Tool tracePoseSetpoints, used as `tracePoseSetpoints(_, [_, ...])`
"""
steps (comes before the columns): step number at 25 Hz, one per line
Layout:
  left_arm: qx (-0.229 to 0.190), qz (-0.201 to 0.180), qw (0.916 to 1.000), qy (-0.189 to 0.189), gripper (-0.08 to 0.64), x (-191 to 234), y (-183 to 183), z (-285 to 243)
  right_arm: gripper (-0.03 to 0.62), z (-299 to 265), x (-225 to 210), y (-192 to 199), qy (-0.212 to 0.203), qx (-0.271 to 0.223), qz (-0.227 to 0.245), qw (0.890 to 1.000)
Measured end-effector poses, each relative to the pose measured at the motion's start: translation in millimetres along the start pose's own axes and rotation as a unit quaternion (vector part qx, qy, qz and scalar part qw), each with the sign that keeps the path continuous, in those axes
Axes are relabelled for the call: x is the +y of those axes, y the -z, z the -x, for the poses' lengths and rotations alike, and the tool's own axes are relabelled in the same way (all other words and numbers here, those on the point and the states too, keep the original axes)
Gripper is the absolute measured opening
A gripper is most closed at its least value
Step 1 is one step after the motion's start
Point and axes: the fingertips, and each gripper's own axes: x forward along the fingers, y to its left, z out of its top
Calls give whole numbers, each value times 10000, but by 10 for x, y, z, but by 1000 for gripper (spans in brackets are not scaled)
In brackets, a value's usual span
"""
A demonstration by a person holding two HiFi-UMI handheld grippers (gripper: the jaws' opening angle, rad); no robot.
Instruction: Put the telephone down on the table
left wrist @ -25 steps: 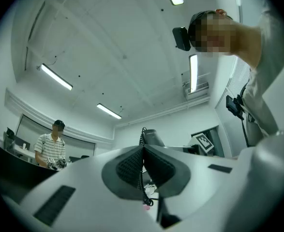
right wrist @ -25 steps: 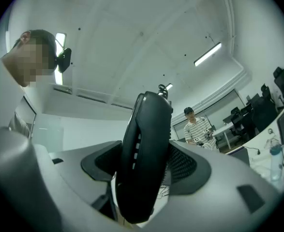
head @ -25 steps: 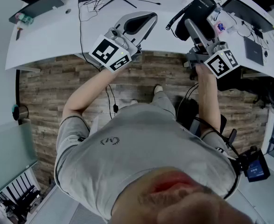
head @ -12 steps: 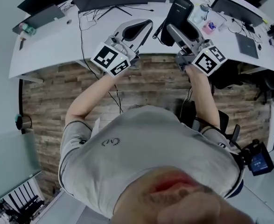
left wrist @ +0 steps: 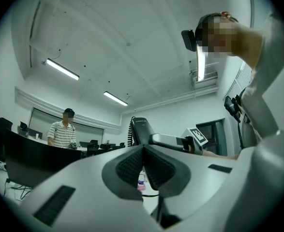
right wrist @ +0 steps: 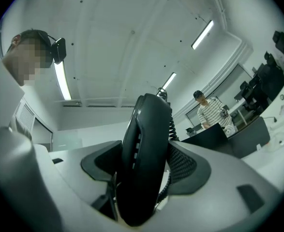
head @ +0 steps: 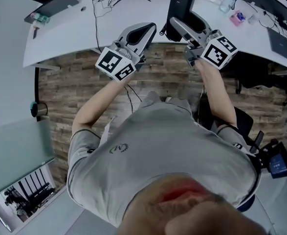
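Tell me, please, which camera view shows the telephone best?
The right gripper view: the telephone fills the centre, close up, clamped in the jaws of the right gripper. The head view shows it from above as a dark shape over the white table. The left gripper view shows it small and distant.

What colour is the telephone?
Black. The telephone shows best in the right gripper view.

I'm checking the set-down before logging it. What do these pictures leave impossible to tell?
1. Head view: whether the telephone, held in the right gripper, touches the table; seen from steeply above, its height is unreadable.
2. Right gripper view: the table beneath; the camera faces the ceiling and the telephone fills the jaws.
3. Head view: the small pink item on the table, too small to identify.
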Motion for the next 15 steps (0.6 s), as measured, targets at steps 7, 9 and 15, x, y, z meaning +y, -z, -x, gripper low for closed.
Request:
tracePoseSetpoints(7, [4, -245, 9976, -654, 11, 102, -111, 266, 302, -228, 107, 254, -576, 166, -344, 9976])
tracePoseSetpoints(9, [-103, -288, 9967, -751, 11, 161, -201, 325, 302, -363, 178, 274, -690, 251, -357, 9967])
tracePoseSetpoints(15, [-235, -380, 9954, -853, 11, 450, -308, 492, 302, -759, 284, 355, -780, 480, -233, 9955])
